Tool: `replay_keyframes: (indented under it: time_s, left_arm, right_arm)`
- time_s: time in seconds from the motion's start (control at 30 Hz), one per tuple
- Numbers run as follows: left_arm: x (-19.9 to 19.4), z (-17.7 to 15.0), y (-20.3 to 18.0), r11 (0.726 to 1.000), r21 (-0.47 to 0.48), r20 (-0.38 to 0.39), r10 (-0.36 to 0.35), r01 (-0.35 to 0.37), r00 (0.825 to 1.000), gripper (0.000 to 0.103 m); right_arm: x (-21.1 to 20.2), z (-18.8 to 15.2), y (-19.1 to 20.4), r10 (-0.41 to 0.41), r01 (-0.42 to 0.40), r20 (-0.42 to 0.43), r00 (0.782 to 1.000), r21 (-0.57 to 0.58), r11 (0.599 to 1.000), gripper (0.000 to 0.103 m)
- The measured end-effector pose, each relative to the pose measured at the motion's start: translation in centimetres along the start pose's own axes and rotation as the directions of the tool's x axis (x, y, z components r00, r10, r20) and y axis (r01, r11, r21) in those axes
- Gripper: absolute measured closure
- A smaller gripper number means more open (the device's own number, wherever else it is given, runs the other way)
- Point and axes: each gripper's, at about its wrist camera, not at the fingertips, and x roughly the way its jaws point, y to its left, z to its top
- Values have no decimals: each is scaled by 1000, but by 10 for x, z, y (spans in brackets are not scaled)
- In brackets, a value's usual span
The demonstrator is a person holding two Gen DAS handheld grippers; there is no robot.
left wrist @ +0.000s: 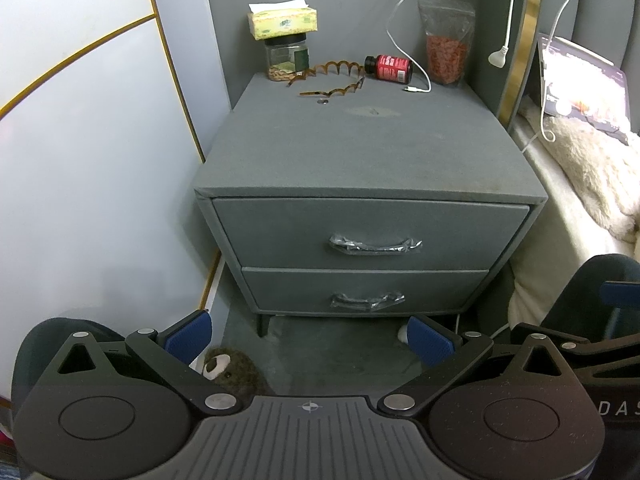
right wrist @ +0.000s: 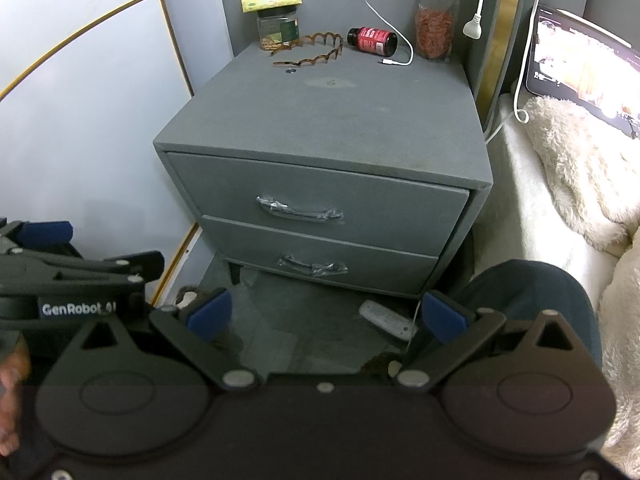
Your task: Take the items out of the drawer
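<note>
I have both grippers, left (left wrist: 310, 338) and right (right wrist: 326, 316), spread wide, holding nothing, short of nightstand (left wrist: 360, 152); both drawers (left wrist: 372, 236) closed.

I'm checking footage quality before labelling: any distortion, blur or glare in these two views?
Left wrist: fisheye bends the wall trim; nightstand sharp; plastic-wrapped handle glints. Right wrist: same bending, dark corners; tablet screen blown out; hand at the left edge blurred; gripper body dim.

The nightstand (left wrist: 360, 152) wears matt grey cloth. Its drawer handles (left wrist: 374, 244) look metal under crinkled glossy plastic wrap. The blanket (right wrist: 580, 168) is shaggy.
</note>
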Motion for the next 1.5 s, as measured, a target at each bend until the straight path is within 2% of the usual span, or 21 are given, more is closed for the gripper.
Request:
replay_keyframes:
  time_s: [1.5]
  left_arm:
    - [-2,0,2,1000,3,7,0,0,1000,0]
  right_arm:
    - [-5,-2,6,-6,6,6,1000,-4,1000,0]
